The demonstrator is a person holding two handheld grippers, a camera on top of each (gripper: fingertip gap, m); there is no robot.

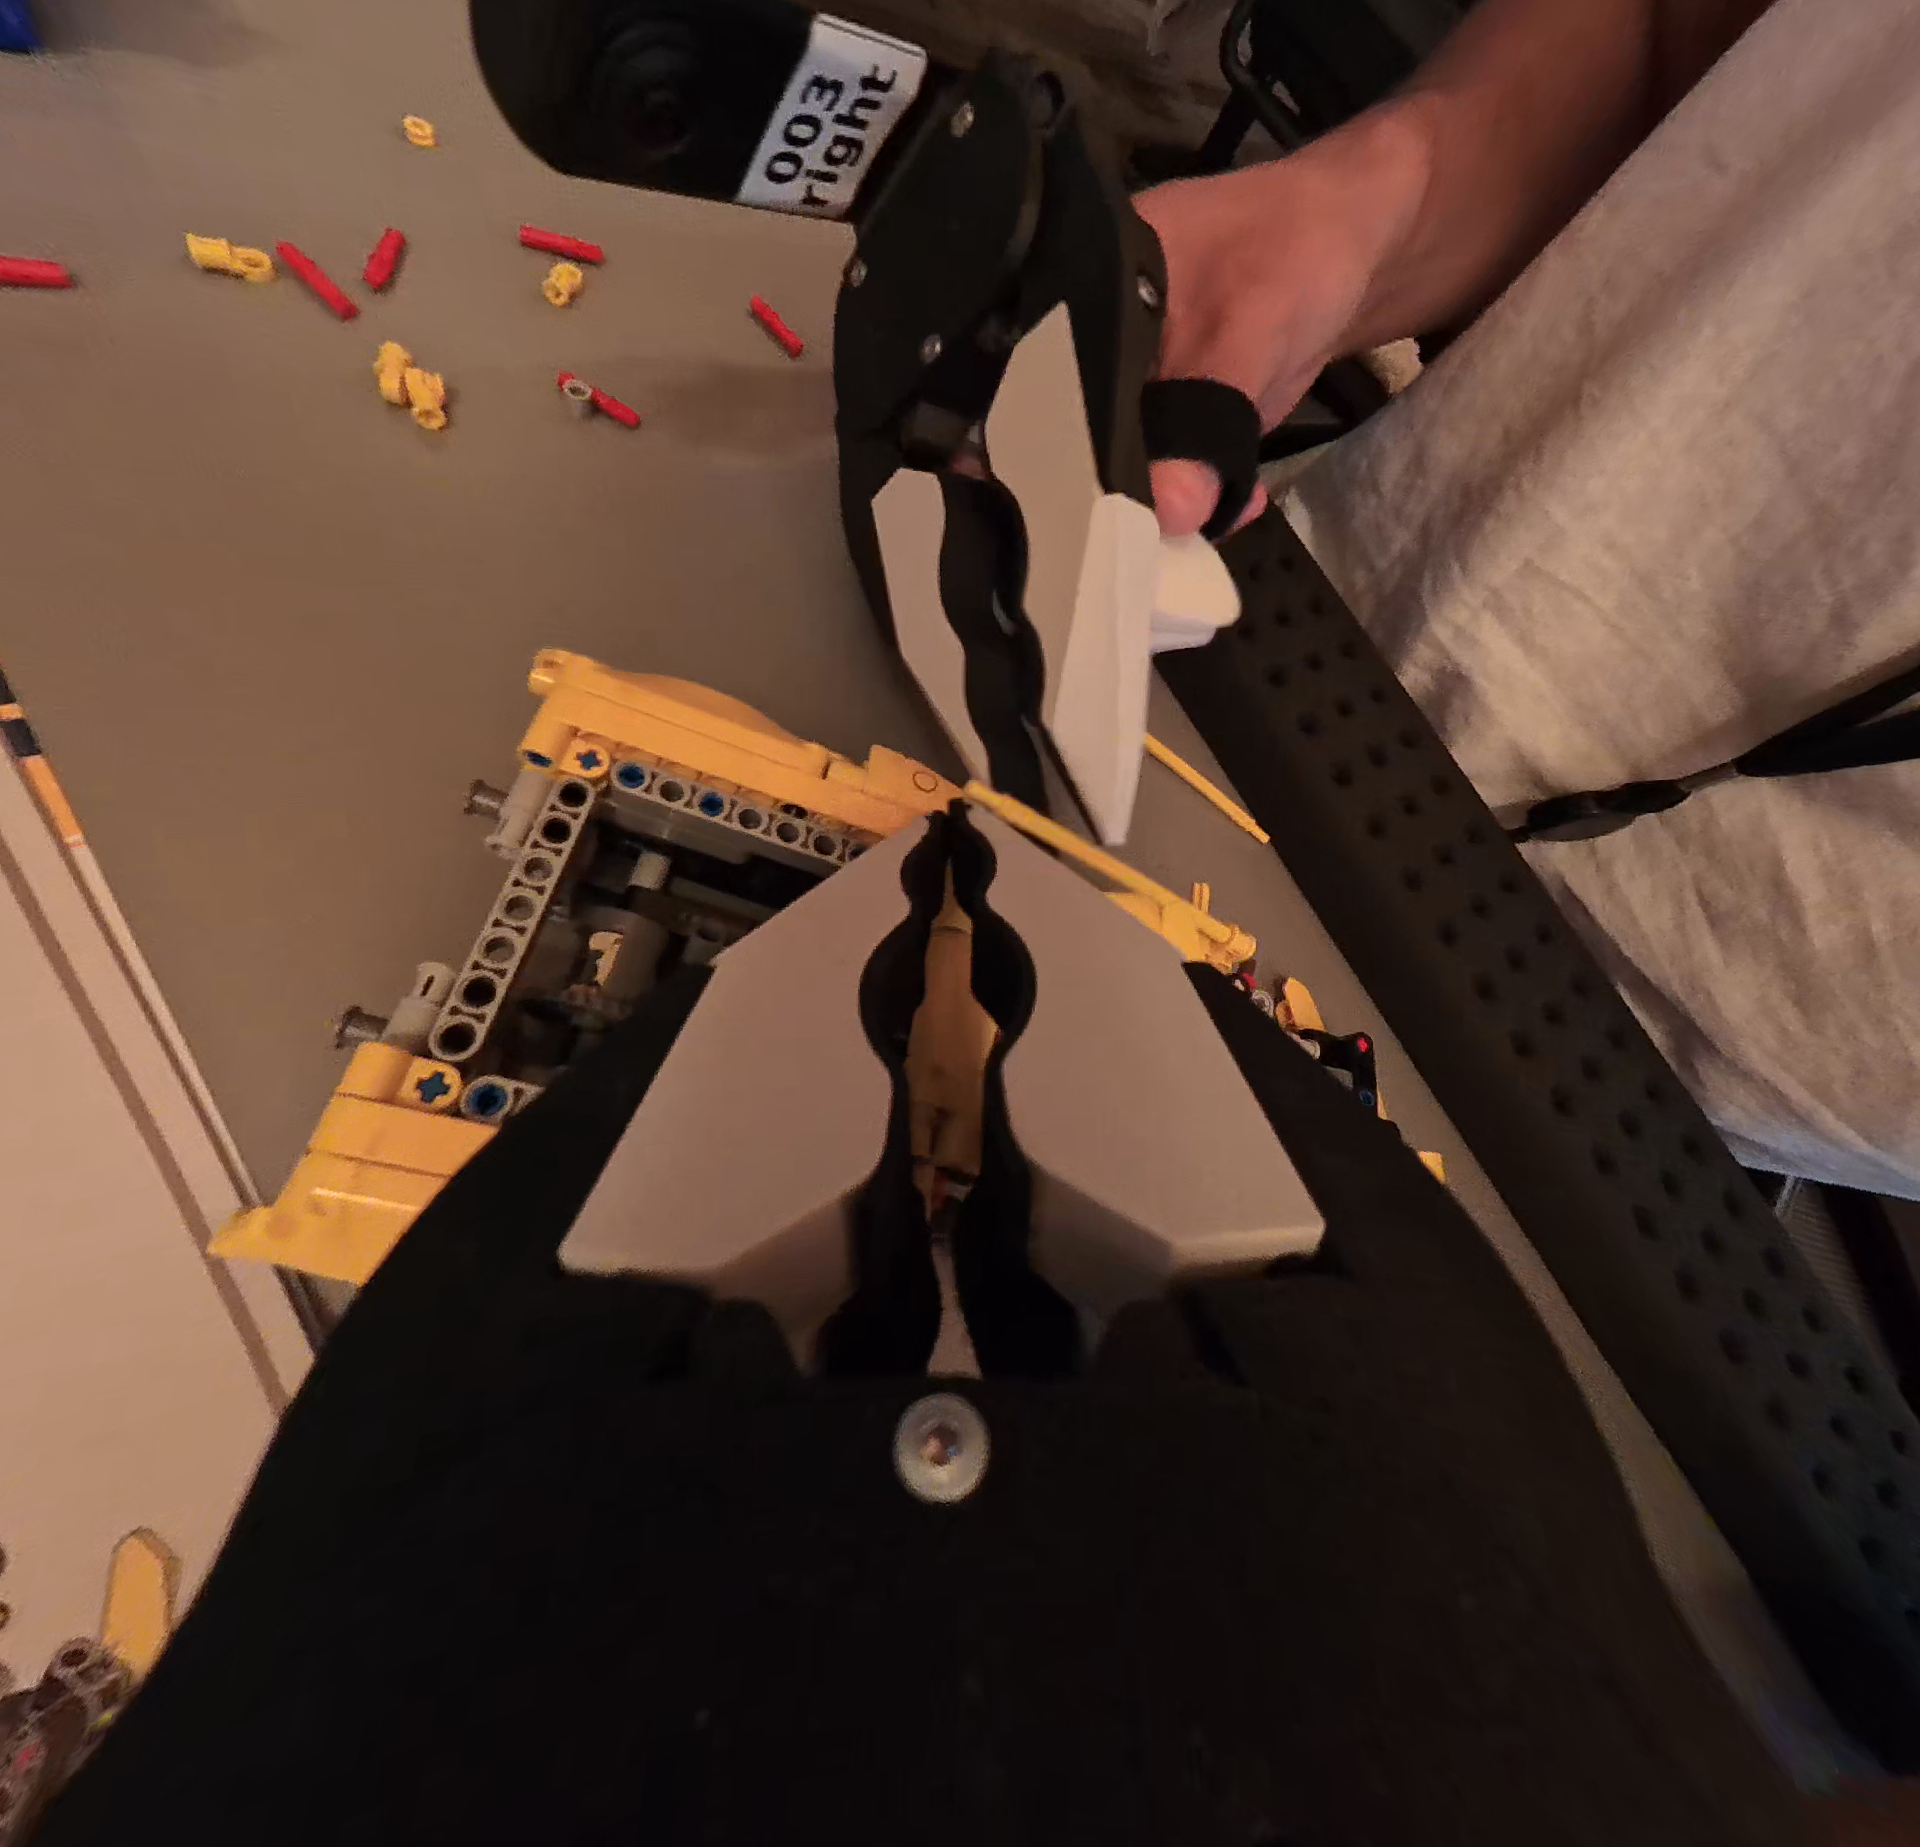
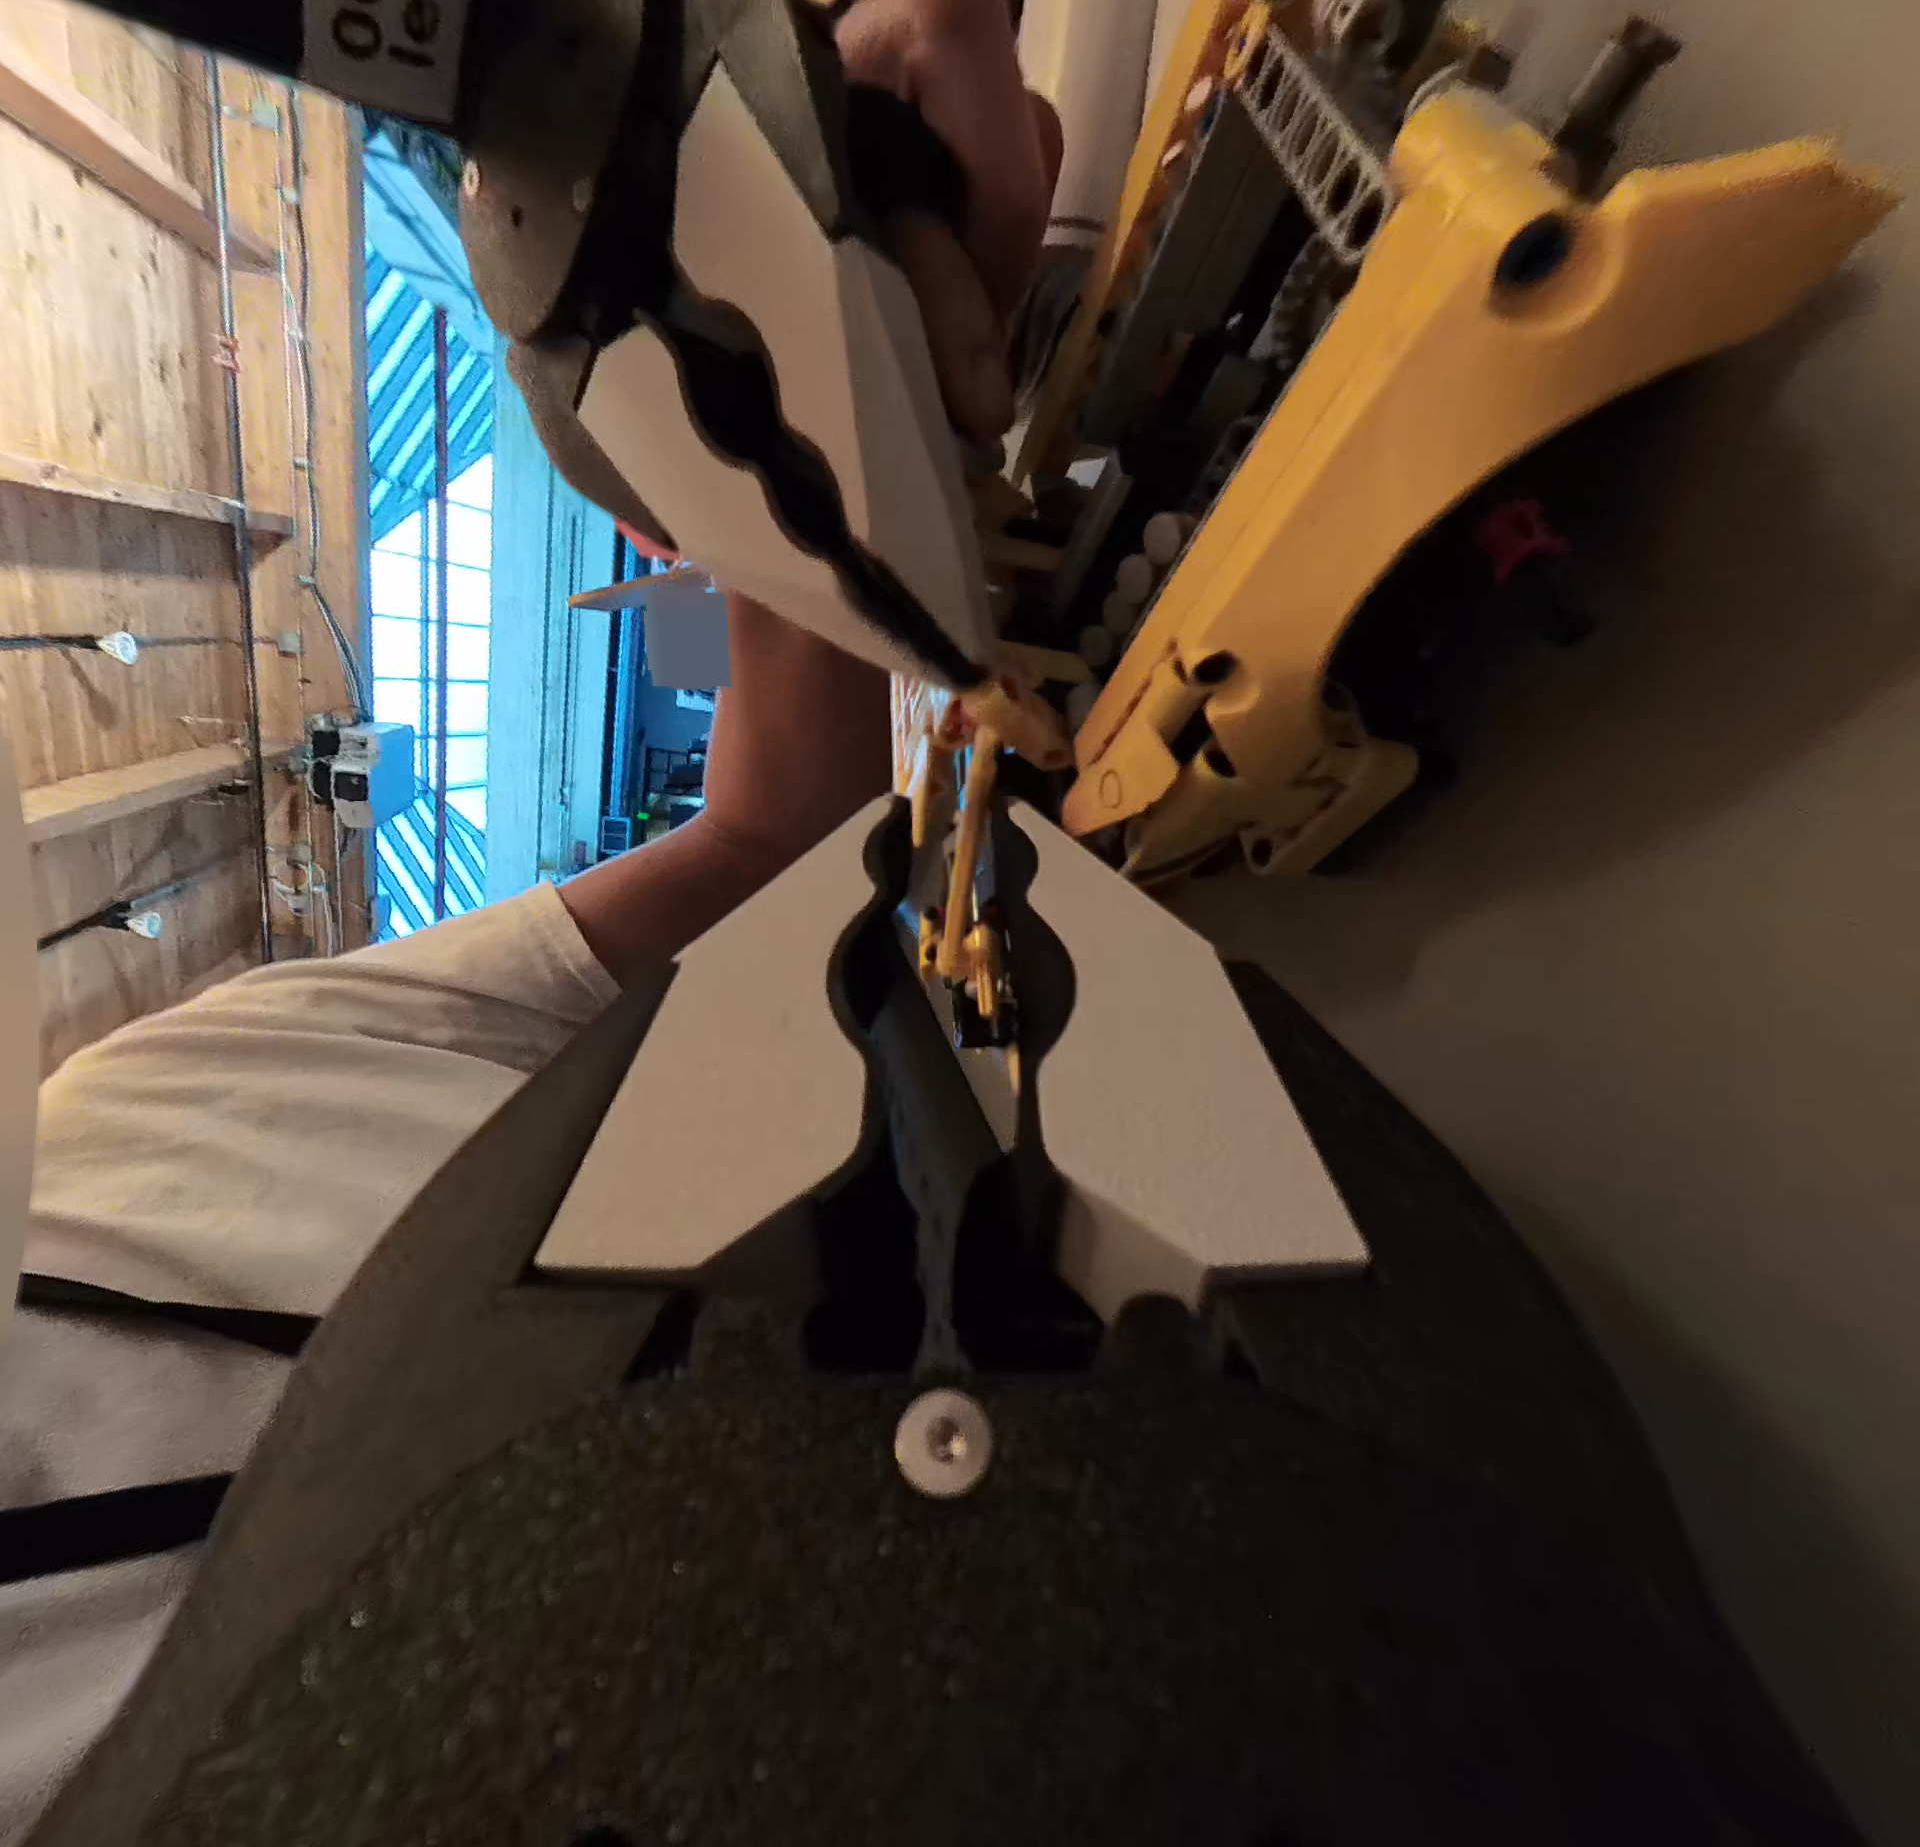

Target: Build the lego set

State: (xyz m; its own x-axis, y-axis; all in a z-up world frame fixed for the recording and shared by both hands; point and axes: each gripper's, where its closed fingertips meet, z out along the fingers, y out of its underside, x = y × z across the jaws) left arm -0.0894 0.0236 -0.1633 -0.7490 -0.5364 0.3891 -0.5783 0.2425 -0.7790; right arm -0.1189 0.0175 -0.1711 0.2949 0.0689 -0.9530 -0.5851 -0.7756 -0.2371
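Yellow thin rod (image 1: pixel 1049 829) is pinched in the right claw (image 1: pixel 1075 810), while the left claw (image 1: pixel 951 821), nearly closed, grips the model's (image 1: pixel 665 862) yellow fitting, so seating it needs careful alignment.

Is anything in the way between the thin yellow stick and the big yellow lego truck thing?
Nothing visible blocks it. The right gripper pinches the thin yellow stick, whose tip sits right at the lego model's yellow edge. Only the shut left gripper crowds in beside it.
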